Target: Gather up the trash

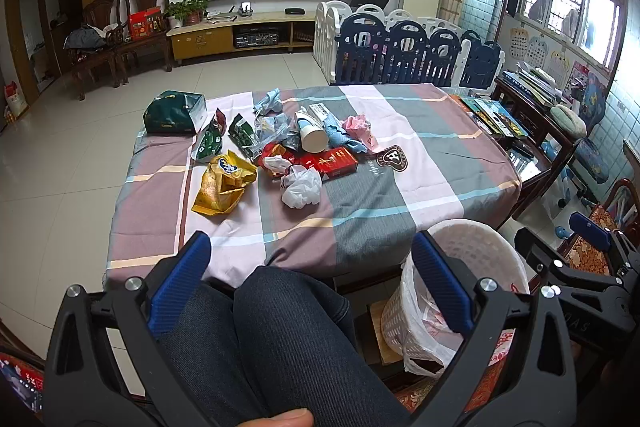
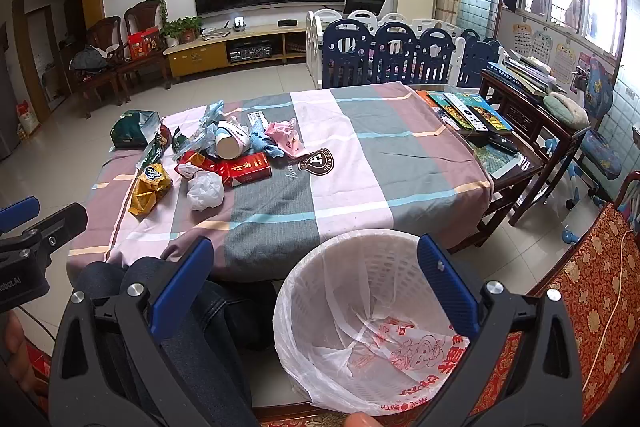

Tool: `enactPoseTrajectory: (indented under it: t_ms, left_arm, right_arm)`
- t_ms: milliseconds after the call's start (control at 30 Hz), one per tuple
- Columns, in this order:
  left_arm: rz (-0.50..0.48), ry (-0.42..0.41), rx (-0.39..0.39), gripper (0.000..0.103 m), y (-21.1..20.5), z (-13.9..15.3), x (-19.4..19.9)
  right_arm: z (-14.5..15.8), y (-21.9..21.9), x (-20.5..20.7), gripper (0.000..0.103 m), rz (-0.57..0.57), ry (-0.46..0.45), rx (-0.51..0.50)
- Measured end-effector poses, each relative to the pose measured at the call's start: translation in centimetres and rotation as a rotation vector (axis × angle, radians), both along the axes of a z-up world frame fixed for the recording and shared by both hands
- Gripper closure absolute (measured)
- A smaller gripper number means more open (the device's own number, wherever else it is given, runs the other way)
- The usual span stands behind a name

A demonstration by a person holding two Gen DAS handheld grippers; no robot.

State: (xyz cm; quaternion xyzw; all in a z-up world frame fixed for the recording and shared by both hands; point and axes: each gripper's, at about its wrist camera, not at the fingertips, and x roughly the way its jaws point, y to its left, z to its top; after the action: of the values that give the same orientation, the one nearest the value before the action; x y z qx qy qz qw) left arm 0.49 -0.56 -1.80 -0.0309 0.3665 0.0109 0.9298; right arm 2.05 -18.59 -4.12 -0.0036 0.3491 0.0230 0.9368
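A pile of trash lies on the checked tablecloth [image 1: 400, 163]: a yellow snack bag [image 1: 222, 185], a crumpled white plastic bag [image 1: 300, 187], a red carton [image 1: 334, 163], a white paper cup [image 1: 312, 139], pink paper [image 1: 360, 131] and a green bag [image 1: 174, 113]. A white lined bin [image 2: 360, 319] stands below the table's near edge; it also shows in the left wrist view [image 1: 452, 279]. My left gripper [image 1: 310, 259] is open and empty above the person's knees. My right gripper [image 2: 312, 263] is open and empty over the bin.
Books [image 2: 468, 111] lie at the table's right end. A dark wooden side table [image 2: 532, 107] and a red patterned chair [image 2: 592, 287] stand at the right. A blue and white playpen fence [image 2: 392, 55] stands behind the table.
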Motion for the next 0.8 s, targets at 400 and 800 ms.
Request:
enactPoseTrajectory:
  t_ms: [400, 800]
  left_arm:
    - [0.006, 0.014, 0.016, 0.003, 0.19, -0.51, -0.15]
    - [0.015, 0.029, 0.042, 0.003, 0.00, -0.39, 0.03]
  right_arm:
    - [0.53, -0.35, -0.26, 0.003, -0.018, -0.008, -0.014]
    - [0.82, -0.45, -0.11, 0.003, -0.026, -0.004, -0.014]
